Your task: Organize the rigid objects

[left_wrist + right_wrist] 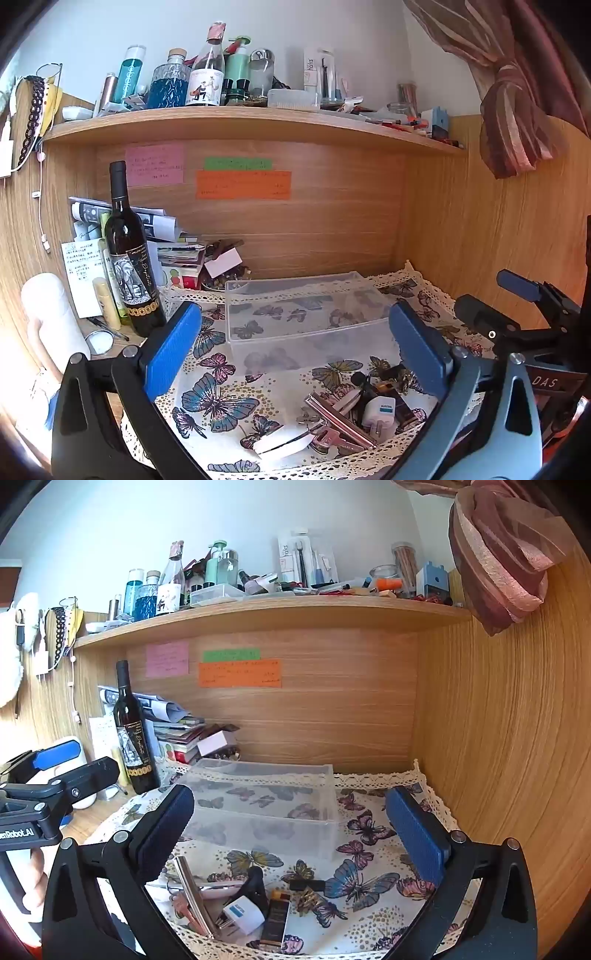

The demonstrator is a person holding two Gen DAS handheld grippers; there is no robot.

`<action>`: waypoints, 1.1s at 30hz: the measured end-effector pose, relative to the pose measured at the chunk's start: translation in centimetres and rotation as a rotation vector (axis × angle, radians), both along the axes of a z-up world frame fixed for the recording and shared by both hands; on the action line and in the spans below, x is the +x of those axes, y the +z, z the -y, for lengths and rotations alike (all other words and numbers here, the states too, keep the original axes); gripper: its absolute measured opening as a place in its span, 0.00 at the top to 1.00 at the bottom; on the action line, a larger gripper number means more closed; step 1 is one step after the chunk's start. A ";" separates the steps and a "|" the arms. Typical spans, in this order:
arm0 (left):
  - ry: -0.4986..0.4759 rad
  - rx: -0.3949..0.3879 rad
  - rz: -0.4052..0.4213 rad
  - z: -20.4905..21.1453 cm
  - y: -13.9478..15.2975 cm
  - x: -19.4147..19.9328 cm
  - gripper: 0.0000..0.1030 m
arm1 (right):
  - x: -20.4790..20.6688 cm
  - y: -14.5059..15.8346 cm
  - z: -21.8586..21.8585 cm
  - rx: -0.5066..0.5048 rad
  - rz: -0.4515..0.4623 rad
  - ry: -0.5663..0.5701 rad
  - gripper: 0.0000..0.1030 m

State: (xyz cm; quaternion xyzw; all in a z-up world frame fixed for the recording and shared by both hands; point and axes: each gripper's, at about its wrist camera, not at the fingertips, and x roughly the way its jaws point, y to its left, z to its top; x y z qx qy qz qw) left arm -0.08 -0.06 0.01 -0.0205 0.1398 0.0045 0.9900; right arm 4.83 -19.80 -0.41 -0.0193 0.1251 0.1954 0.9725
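A clear plastic box stands empty on the butterfly cloth; it also shows in the right wrist view. In front of it lies a pile of small objects: a metal bulldog clip, a white plug adapter, a white clip and a dark rectangular case. The adapter and metal clip show in the right wrist view too. My left gripper is open above the cloth, empty. My right gripper is open, empty, above the pile.
A wine bottle stands at the left beside stacked papers and books. A white roll stands further left. A cluttered shelf hangs above. Wooden walls close the back and right side.
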 end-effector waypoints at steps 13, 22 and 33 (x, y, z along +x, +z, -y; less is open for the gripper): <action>0.004 -0.018 -0.016 -0.3 0.2 0.1 0.00 | -0.2 -0.4 -0.1 -0.003 0.011 0.009 0.00; -0.012 -0.003 -0.002 0.1 0.3 -0.1 0.00 | 0.1 -0.1 -0.2 -0.001 0.015 0.012 0.00; -0.019 -0.015 -0.005 0.2 0.3 -0.1 0.00 | 0.1 0.0 -0.3 -0.003 0.013 0.008 0.00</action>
